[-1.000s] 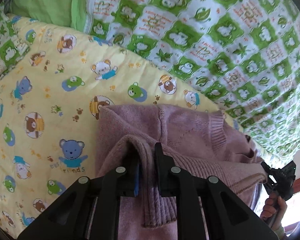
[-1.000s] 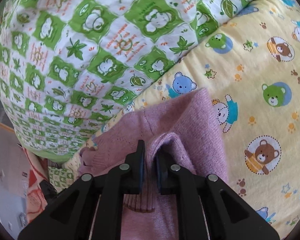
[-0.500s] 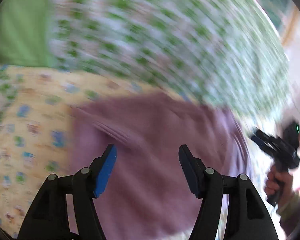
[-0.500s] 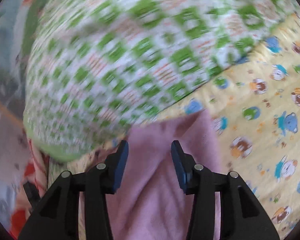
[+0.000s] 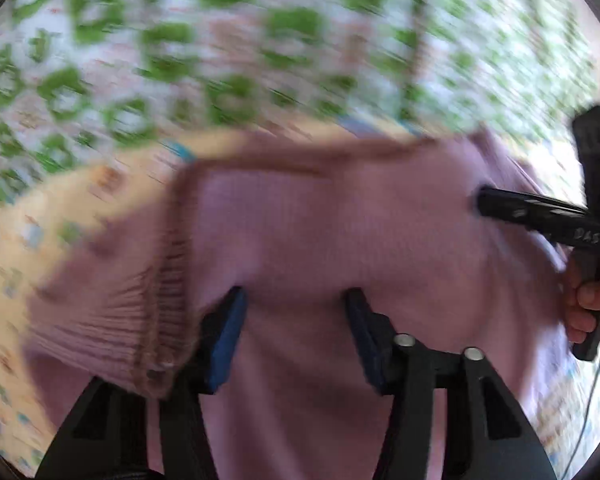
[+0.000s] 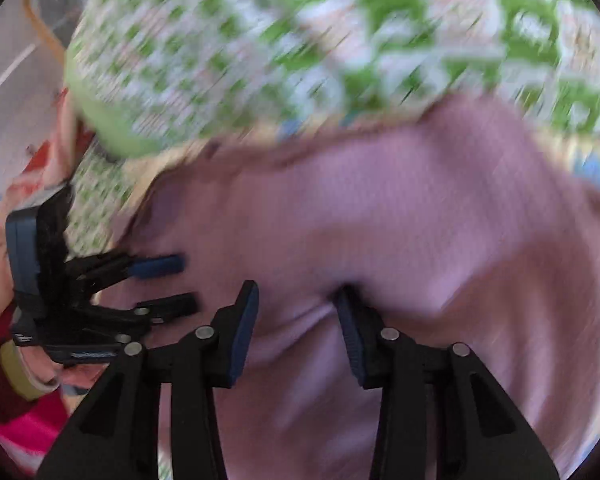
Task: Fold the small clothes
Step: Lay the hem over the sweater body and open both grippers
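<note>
A pink-mauve knitted sweater (image 5: 340,232) lies spread on a yellow bear-print quilt (image 5: 40,216); both views are motion-blurred. My left gripper (image 5: 294,320) is open, its fingers resting low on the knit with nothing held. It also shows at the left of the right wrist view (image 6: 172,284), open. My right gripper (image 6: 296,316) is open over the sweater (image 6: 380,208). It shows at the right of the left wrist view (image 5: 500,204), its tip touching the sweater's right side.
A green-and-white checked blanket (image 5: 260,48) bulges behind the sweater and fills the top of both views (image 6: 340,32). A floor strip (image 6: 16,64) and red cloth (image 6: 40,160) lie at the far left of the right wrist view.
Both grippers were shut on pinched folds of the sweater one second ago. They have opened and let go, and the sweater now lies flatter. Both cameras have swung toward the sweater's middle.
</note>
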`<state>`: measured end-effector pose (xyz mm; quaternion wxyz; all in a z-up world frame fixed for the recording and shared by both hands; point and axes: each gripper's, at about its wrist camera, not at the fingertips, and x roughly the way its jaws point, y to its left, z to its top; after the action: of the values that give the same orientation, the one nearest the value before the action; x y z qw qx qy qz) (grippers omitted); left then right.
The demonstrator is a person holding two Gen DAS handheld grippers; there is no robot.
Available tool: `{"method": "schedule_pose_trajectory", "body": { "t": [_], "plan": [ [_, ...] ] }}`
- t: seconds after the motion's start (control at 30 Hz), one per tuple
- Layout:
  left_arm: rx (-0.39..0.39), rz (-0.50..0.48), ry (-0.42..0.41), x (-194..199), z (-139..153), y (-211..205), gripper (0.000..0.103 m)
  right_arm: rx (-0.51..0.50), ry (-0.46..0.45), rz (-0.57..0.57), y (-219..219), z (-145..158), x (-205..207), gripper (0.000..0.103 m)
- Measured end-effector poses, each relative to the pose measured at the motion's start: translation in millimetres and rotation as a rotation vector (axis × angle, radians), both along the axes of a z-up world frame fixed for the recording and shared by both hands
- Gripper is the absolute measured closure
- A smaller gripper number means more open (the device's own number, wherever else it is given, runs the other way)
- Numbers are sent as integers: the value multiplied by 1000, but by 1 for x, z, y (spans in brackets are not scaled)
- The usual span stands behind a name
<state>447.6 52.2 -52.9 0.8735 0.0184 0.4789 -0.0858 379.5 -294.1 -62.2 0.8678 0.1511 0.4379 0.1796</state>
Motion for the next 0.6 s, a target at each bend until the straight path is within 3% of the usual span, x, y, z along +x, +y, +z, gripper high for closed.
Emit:
{"method": "schedule_pose_trajectory", "body": {
  "t": [0.1,0.13,0.17,0.2,0.23,0.3,0.47,0.6],
  "plan": [
    [89,167,-27,23,5,40,53,-36,-39,-161,-31,3,18,64],
    [72,202,-24,27,5,54,55,-79,-44,-236,-40,4,21,64],
    [16,232,-8,28,3,73,66,-70,-44,-323,-58,4,21,64],
    [-9,242,-1,27,3,81,75,-20,-38,-371,-70,4,21,64],
    [-16,250,-1,24,4,86,76,35,-28,-404,-81,4,18,64],
    [13,286,-20,10,11,90,74,65,-33,-420,-88,12,8,62],
    [-60,331,-30,-51,24,85,52,55,-93,-375,-82,42,-41,59],
    [-119,292,-31,-106,21,60,47,57,-84,-266,-57,45,-79,56]
  ]
}}
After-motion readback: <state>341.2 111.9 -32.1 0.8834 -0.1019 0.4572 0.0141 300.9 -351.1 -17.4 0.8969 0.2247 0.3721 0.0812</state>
